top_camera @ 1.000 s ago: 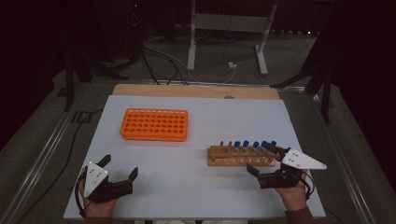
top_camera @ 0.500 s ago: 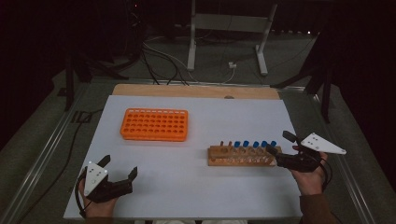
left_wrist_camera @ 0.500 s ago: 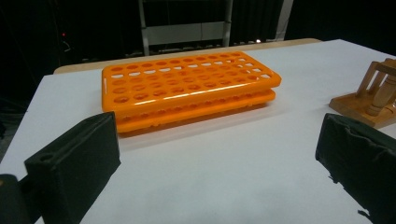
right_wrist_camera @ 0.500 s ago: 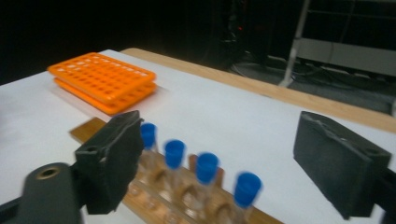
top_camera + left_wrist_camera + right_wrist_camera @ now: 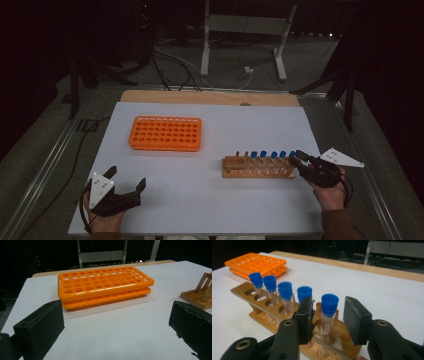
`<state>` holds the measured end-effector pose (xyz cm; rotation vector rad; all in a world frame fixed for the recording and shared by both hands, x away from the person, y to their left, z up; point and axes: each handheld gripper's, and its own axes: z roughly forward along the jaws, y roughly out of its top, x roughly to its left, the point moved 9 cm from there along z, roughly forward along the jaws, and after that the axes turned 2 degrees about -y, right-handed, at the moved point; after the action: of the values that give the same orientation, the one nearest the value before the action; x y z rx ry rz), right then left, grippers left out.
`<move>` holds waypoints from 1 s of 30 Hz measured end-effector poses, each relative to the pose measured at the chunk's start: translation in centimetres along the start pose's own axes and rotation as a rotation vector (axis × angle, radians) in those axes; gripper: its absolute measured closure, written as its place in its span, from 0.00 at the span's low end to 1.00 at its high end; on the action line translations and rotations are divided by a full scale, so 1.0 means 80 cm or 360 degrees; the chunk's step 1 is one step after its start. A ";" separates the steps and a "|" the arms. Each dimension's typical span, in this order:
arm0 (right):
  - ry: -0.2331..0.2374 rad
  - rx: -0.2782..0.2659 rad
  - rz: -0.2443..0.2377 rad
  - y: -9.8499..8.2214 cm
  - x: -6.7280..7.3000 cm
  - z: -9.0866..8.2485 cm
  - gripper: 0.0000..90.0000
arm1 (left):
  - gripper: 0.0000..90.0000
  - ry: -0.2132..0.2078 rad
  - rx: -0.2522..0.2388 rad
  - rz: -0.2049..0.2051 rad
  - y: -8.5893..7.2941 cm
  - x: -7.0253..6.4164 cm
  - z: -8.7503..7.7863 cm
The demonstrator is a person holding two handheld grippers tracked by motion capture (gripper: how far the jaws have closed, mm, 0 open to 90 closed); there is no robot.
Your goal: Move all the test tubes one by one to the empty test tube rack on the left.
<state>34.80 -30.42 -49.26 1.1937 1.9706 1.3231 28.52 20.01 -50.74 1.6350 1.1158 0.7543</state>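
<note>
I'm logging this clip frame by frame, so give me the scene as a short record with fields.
surface: white table
wooden rack: at the table's right, five blue-capped tubes upright in it
nearest tube: between the right gripper's jaws, a gap showing on each side
right gripper: at the wooden rack's right end, jaws have just been closing, pads not yet pressing
left gripper: open, low over the table's near left, nothing between its jaws
orange rack: left of centre, holes empty

Orange rack (image 5: 165,133); blue caps (image 5: 329,301) (clear tubes).
</note>
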 end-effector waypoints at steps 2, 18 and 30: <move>0.0011 0.0032 -0.0009 -0.004 0.001 0.007 0.73 | 0.01 0.0000 0.0002 0.0002 0.000 0.000 0.000; -0.0044 0.0096 -0.0081 -0.011 0.003 0.020 0.83 | 0.01 0.0018 -0.0003 -0.0018 0.000 0.005 -0.001; -0.0046 0.0033 -0.0091 0.004 0.008 0.007 0.86 | 0.01 0.0017 -0.0001 -0.0011 0.000 0.005 -0.001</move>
<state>35.04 -29.59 -49.11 1.1506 1.9875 1.2530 28.58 20.39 -50.70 1.6272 1.1280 0.7594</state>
